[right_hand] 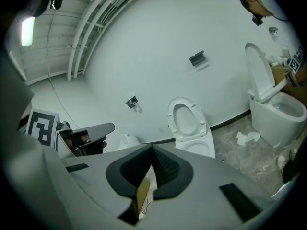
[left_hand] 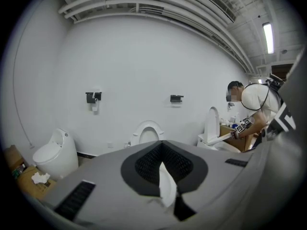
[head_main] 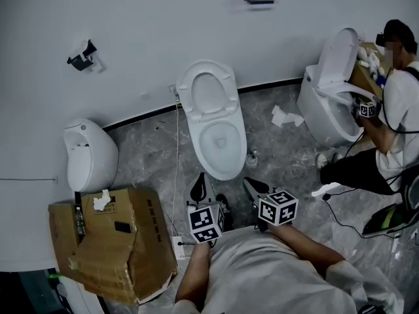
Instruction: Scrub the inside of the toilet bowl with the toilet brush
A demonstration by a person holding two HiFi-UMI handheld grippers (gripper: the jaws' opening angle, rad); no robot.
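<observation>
Toilet bowl [head_main: 221, 142] stands untouched; left gripper [left_hand: 162, 145] and right gripper [right_hand: 152, 150] are closed, seemingly empty.

The toilet [head_main: 213, 120] at centre frame is plain white, against a white wall [head_main: 163, 25]. The floor [head_main: 288, 152] is grey, veined like marble. The cardboard box [head_main: 124, 254] at lower left is brown. The left gripper [head_main: 199, 188] and right gripper [head_main: 254, 190] are grey and carry black-and-white square markers.

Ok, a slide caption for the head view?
Left hand-held gripper and right hand-held gripper, both shut, before the open toilet.
</observation>
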